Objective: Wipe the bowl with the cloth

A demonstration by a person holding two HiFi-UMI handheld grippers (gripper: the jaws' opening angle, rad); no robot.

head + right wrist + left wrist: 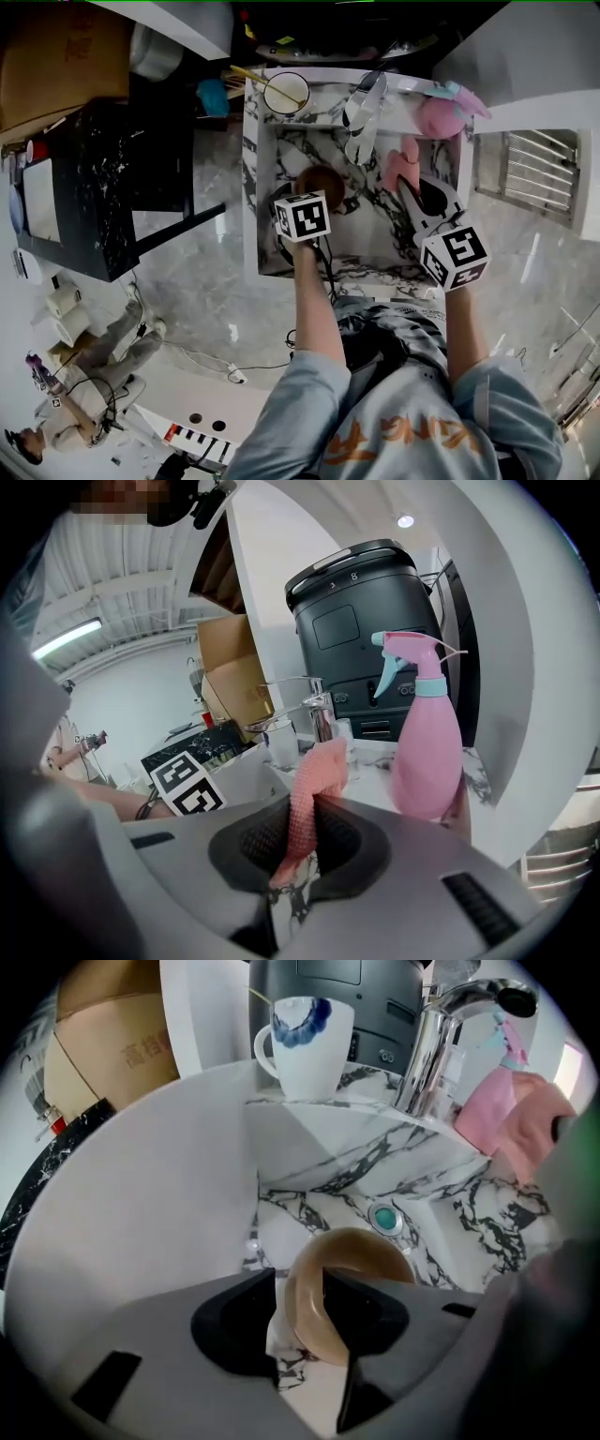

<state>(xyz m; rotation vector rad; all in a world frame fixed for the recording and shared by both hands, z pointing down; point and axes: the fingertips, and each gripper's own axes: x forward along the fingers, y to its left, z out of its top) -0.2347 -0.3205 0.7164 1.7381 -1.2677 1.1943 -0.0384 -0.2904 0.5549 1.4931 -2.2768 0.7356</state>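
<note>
Two grippers: both are held over the marble sink [251, 187], one in each hand, left ahead of right in the head view.
Left gripper [300, 1309]: pointed steeply down into the basin; the jaws are spread wide, with the bowl's rim standing between them.
Left pads: not seen to be pressed on the rim. A sliver of white sink floor is visible between the left pad and the bowl wall, so nothing is gripped.
Bowl [354, 1249]: brown and glossy, low in the sink, tipped so its hollow is turned to the right of the left gripper view.
Right gripper [298, 844]: the jaws are pinched together on the cloth, which is caught between the ribbed pads.
Cloth [317, 778]: pink and knobbly, rising out of the jaws in a bunched fold. It is held above the basin, apart from the bowl.
Drain [384, 1218]: a round teal-centred plug, seen just beyond the bowl on the sink floor.
Tap [439, 1040]: chrome, arched over the back of the basin.
Mug [305, 1042]: white with a blue mark, stood on the back ledge left of the tap.
Spray bottle [427, 747]: pink with a teal trigger, upright on the ledge right of the tap.
Appliance [367, 621]: dark and boxy, behind the ledge.
Cardboard box [230, 679]: brown, furthest back on the left.
</note>
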